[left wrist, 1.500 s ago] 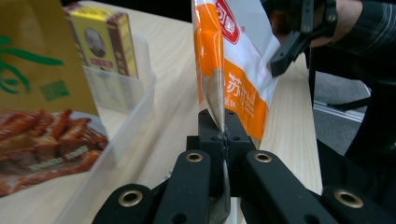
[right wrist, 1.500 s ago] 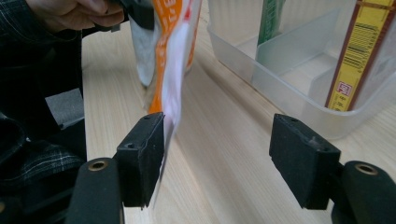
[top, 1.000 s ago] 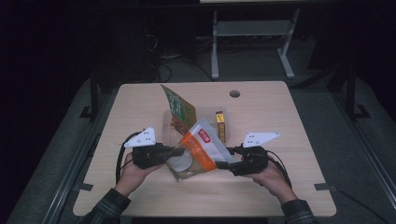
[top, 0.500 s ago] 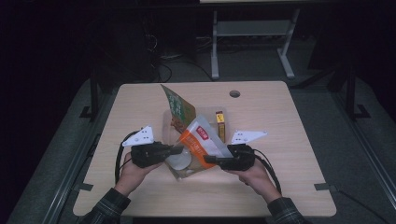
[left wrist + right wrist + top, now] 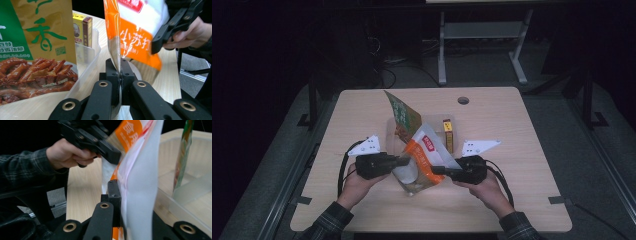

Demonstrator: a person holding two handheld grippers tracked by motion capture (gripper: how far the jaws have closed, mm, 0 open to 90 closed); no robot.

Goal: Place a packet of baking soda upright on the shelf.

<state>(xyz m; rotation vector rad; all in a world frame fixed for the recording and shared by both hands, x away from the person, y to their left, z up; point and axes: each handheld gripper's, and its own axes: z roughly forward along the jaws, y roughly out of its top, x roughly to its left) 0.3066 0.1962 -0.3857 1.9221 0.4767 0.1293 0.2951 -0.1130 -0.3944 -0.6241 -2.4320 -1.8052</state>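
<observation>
An orange-and-white pouch (image 5: 424,155) hangs upright over the table between my two grippers. My left gripper (image 5: 404,161) is shut on its left edge; in the left gripper view the jaws (image 5: 119,75) pinch the pouch's (image 5: 135,37) clear seam. My right gripper (image 5: 434,170) has just been closing and now pinches the right edge of the pouch (image 5: 142,182), which hides one jaw of that gripper (image 5: 125,202). Behind them, a green-and-gold snack bag (image 5: 402,115) stands tilted in a clear plastic bin (image 5: 87,55), with a small yellow box (image 5: 447,134) beside it.
The bin (image 5: 190,192) sits mid-table just beyond the pouch. The wooden table (image 5: 512,125) has a cable hole (image 5: 463,100) near its far edge. A white desk frame stands on the dark floor behind the table.
My right gripper has come in leftward to the pouch and closed on its right edge. The left gripper has kept its grip and stayed in place.
</observation>
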